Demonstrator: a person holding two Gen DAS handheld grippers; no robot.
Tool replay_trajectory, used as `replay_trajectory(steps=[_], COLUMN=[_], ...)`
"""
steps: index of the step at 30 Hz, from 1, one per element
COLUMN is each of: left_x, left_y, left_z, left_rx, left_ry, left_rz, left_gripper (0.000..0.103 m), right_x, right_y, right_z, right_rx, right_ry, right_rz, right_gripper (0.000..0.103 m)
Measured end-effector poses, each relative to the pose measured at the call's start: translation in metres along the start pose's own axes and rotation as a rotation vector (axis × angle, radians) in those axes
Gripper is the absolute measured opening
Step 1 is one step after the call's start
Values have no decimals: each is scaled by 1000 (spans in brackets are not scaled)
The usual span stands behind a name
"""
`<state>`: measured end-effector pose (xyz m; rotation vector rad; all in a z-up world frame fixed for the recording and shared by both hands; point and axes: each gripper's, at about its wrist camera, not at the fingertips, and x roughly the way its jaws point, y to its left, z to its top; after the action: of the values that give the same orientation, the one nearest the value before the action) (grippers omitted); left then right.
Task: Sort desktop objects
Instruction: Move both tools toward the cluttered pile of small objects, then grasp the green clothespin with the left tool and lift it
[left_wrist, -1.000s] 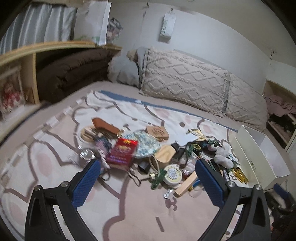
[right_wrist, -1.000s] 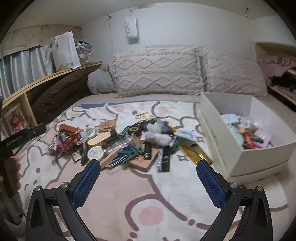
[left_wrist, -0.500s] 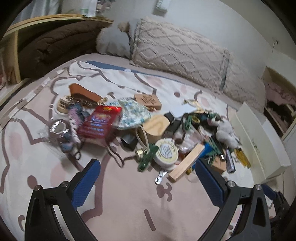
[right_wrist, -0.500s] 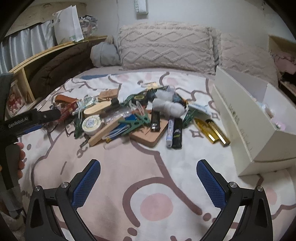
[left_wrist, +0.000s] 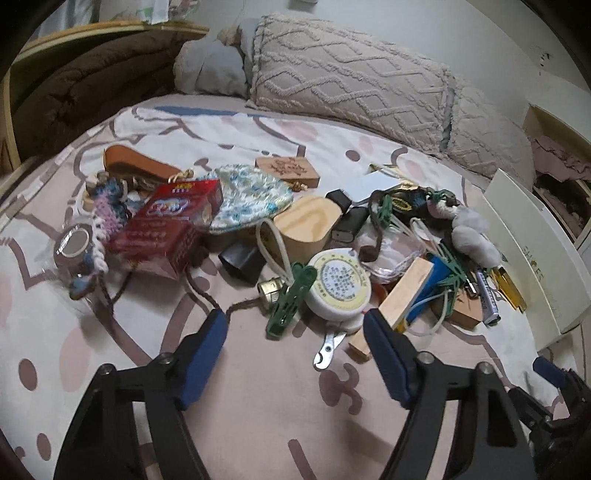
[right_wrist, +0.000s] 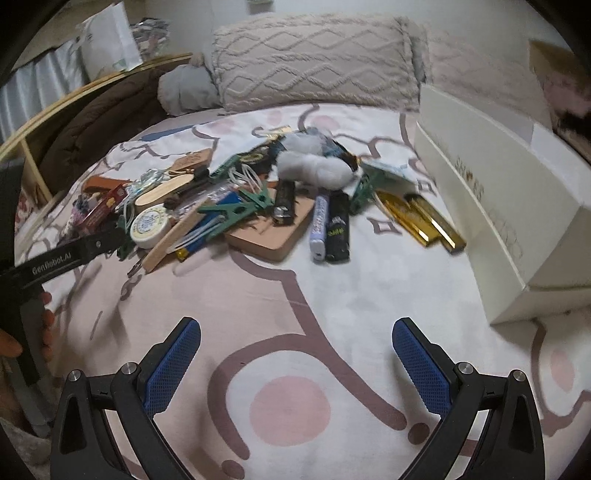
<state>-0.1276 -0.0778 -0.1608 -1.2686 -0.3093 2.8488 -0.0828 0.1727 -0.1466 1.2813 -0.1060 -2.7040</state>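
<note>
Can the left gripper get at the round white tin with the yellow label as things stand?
Probably yes. The left gripper, jaws just narrowed but empty, faces the round white tin across bare bedspread. A green plastic clothes peg touches the tin's side and might get caught.

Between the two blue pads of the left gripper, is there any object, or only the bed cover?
Only bare bed cover lies between the left gripper pads, in the left wrist view. The round tin and green clip sit just beyond the tips.

Glossy gold bars (right_wrist: 421, 221), matt wooden block (left_wrist: 400, 295), knobbly cloth pillow (left_wrist: 351, 81).
</note>
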Motion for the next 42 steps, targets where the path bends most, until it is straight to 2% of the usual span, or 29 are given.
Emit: replay_trajectory(steps=[4, 7, 9, 11, 12, 13, 14, 16, 18, 21, 22, 23, 29, 30, 33, 42], left_x=[9, 12, 14, 16, 16, 17, 17, 19, 20, 21, 21, 22, 24, 24, 21, 3], left_y=[8, 12, 12, 15, 16, 17, 17, 19, 19, 16, 16, 16, 18, 18, 18, 11], left_z=[-2, -4, -3, -4, -4, -4, -3, -3, -4, -4, -4, -4, -4, -4, -4, -10], left_rx=[-34, -55, -67, -79, -83, -86, -90, -97, -99, -92, -91, -91, -98, -98, -101, -83], left_ry=[28, 32, 34, 35, 36, 37, 37, 39, 40, 44, 45, 47, 57, 56, 49, 44], left_rz=[-9, -6, -8, -13, -13, -10, -8, -8, -6, 0, 2, 4, 7, 8, -4, -42], left_gripper=[72, 68, 65, 63, 58, 55, 50, 46, 43, 41, 39, 31, 16, 15, 13, 11], right_x=[5, 9, 12, 20, 23, 26, 28, 32, 33, 37, 39, 41, 53, 53, 56, 50], right_y=[-14, -14, -14, -16, -18, -19, -20, -23, -23, -24, -23, -22, -21, -20, -18, -25], right_z=[7, 15, 19, 24, 25, 27, 29, 34, 38, 42, 44, 45, 48, 48, 47, 42], right_rx=[77, 58, 38, 28, 25, 18, 12, 3, -17, -27, -35, -45, -64, -67, -87, -57], right_ry=[-4, -20, -26, -14, -12, -12, -12, -14, -26, -32, -36, -41, -39, -40, -44, -65], right_rz=[32, 27, 15, 17, 18, 14, 18, 51, 69, 104, 96, 86, 54, 52, 59, 80], right_gripper=[103, 102, 81, 79, 75, 69, 58, 55, 46, 38, 35, 31, 29, 26, 16, 15])
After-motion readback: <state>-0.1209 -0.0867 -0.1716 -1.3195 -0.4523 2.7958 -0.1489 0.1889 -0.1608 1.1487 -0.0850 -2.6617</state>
